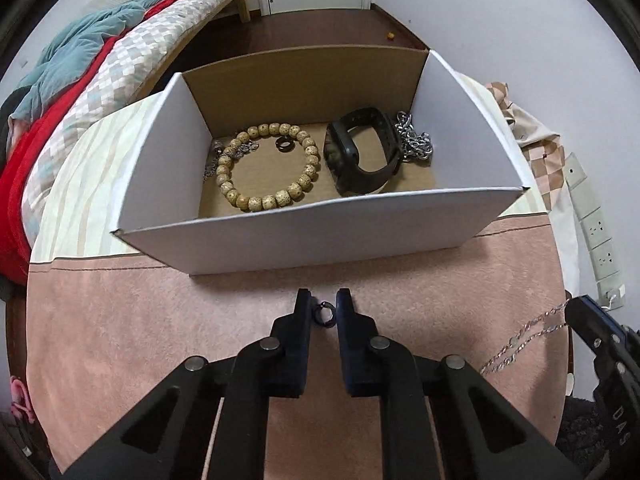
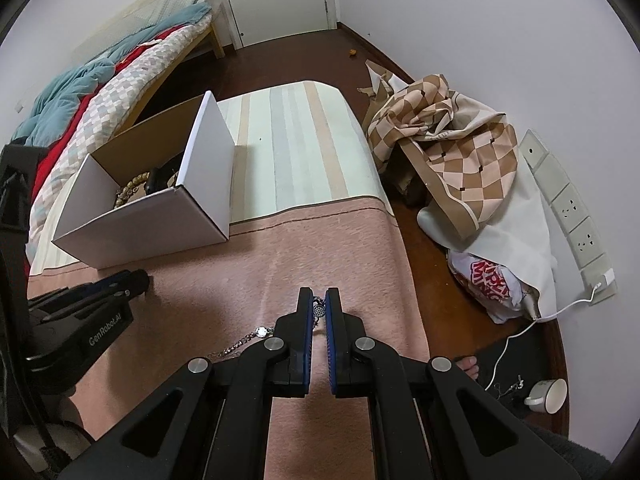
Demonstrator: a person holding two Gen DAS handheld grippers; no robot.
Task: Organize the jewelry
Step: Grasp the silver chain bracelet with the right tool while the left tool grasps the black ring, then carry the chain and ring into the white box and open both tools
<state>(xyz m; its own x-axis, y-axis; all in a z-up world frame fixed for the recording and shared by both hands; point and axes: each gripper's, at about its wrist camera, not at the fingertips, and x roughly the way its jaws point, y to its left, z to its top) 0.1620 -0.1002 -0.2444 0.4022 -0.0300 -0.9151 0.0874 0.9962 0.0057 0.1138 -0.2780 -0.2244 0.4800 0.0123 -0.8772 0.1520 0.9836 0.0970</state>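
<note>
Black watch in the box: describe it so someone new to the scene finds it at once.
Find the white box at the far end of the pink mat. Inside it, right of the bead bracelet, lies the black watch, with a silver chain at its right. It is the only black strap there, its band standing up in a loop.

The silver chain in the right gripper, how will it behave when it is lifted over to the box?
The silver chain is probably floppy: it sags in loose strands from the right gripper, which is shut on it. The free end trails on the pink blanket, so it may swing or catch on the box rim. It looks thin, likely light.
</note>
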